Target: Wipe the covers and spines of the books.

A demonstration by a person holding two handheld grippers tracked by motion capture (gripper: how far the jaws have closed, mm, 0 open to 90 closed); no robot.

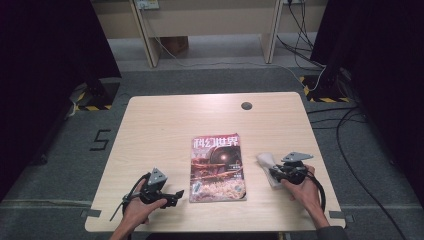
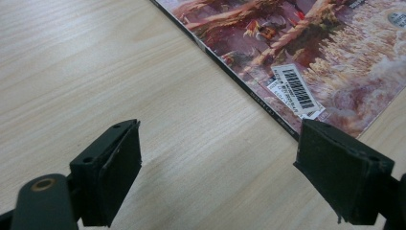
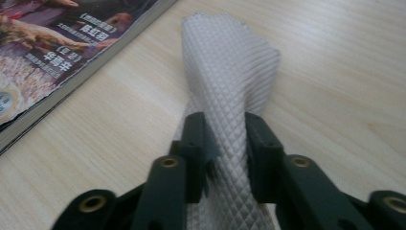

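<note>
Cloth [image 3: 229, 72] pinched in right tongs [image 3: 225, 143], beside magazine [image 3: 57, 43] edge

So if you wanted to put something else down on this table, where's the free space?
The far half of the table, beyond the magazine, is bare apart from a small dark hole. The left strip past the left gripper is free too. It is crowded to the magazine's right, where the right gripper pinches a white cloth.
</note>
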